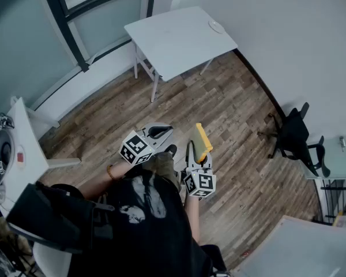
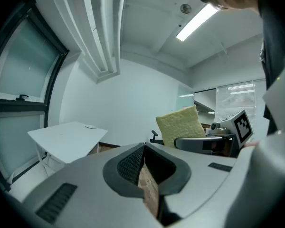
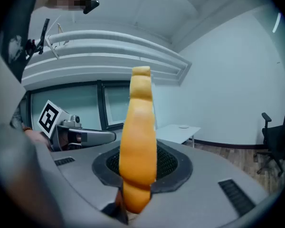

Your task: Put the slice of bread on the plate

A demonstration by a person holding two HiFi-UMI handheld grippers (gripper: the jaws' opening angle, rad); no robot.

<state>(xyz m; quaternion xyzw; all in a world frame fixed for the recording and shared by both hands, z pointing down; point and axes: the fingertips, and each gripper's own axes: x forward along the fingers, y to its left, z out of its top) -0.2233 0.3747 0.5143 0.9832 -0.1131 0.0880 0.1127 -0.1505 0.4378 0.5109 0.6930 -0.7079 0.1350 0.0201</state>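
Note:
A yellow slice of bread (image 1: 203,138) stands upright and edge-on between the jaws of my right gripper (image 1: 197,150), which is shut on its lower part. The right gripper view shows the crust edge (image 3: 138,137) rising out of the pads. My left gripper (image 1: 164,131) hangs just to the left of it, shut, with nothing in it. From the left gripper view the bread (image 2: 180,125) shows face-on above the right gripper (image 2: 206,143). A small white plate (image 1: 216,26) lies on the far corner of a white table (image 1: 179,36), well ahead of both grippers.
The person stands on a wooden floor (image 1: 230,108). A black office chair (image 1: 294,134) is at the right wall. Another white table (image 1: 303,247) is at the lower right, a white counter with an appliance (image 1: 8,152) at the left. Windows line the far left.

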